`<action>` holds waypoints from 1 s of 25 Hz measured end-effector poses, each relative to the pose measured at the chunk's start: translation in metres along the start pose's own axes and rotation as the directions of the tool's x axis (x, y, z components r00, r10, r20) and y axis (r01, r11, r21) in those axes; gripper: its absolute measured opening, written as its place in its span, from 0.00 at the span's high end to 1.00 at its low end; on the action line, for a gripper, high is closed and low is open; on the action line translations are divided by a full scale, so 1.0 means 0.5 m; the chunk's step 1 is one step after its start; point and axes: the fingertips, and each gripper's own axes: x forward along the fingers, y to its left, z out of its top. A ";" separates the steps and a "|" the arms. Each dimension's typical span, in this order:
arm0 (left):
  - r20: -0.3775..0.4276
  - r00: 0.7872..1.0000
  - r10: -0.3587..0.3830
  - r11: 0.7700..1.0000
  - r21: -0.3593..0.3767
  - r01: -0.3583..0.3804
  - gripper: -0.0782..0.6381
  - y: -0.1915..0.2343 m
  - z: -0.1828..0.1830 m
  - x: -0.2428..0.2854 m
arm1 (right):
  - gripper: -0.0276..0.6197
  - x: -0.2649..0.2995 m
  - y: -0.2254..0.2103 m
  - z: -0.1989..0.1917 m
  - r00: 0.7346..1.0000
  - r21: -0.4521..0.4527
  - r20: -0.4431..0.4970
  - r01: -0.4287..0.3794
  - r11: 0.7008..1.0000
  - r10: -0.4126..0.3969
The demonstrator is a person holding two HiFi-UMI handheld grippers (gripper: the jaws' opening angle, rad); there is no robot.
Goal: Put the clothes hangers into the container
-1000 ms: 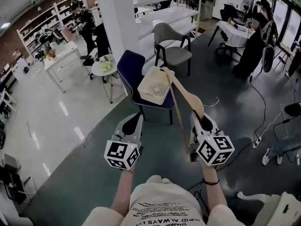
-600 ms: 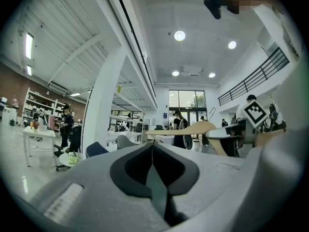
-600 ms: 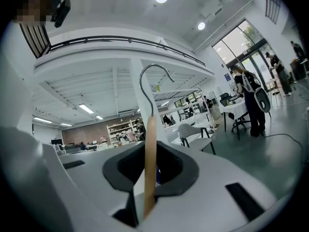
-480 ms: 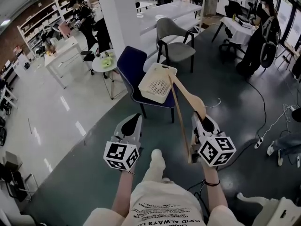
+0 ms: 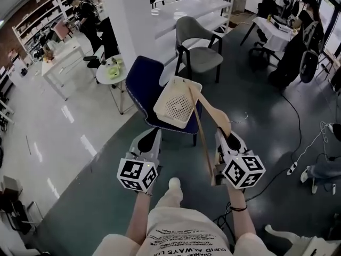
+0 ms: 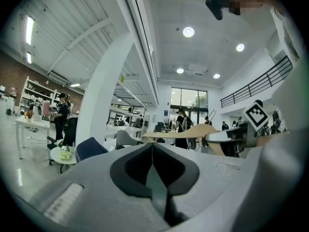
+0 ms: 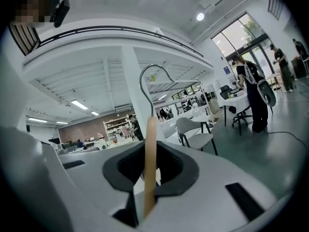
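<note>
- The right gripper [image 5: 226, 138] is clamped on a wooden clothes hanger [image 5: 209, 122]. In the right gripper view the jaws press on the hanger's flat wooden bar [image 7: 149, 168], and its metal hook [image 7: 153, 76] curves up above them.
- In the head view the hanger is held in the air and runs from the gripper away from the person. Its far end lies over the near right rim of the container [image 5: 169, 112] — whether it touches the rim cannot be told.
- The container is a cream perforated basket. It sits on the seat of a blue chair [image 5: 143, 81] and reaches toward the seat's front edge.
- The left gripper [image 5: 151, 138] is closed with nothing in it. In the left gripper view its jaws [image 6: 153, 149] meet in a thin line, and the hanger [image 6: 190, 132] shows beyond them to the right.
- Both grippers are held side by side above the dark floor [image 5: 106, 185], short of the blue chair, the left one clear of the hanger.
- A grey chair [image 5: 200, 49] stands behind the blue one, and a small round table [image 5: 109, 73] stands to the blue chair's left.
</note>
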 end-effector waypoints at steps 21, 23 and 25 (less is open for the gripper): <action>-0.055 0.996 -0.068 0.997 -0.043 0.066 0.86 0.172 -0.018 0.274 | 0.87 0.274 -0.112 0.024 0.997 0.082 -0.033 0.078 0.994 -0.076; -0.065 0.996 -0.069 0.997 -0.047 0.066 0.86 0.180 -0.026 0.301 | 0.87 0.292 -0.133 0.020 0.996 0.093 -0.040 0.082 0.992 -0.079; -0.072 0.995 -0.066 0.997 -0.049 0.062 0.86 0.192 -0.030 0.333 | 0.87 0.321 -0.156 0.020 0.996 0.108 -0.048 0.082 0.991 -0.078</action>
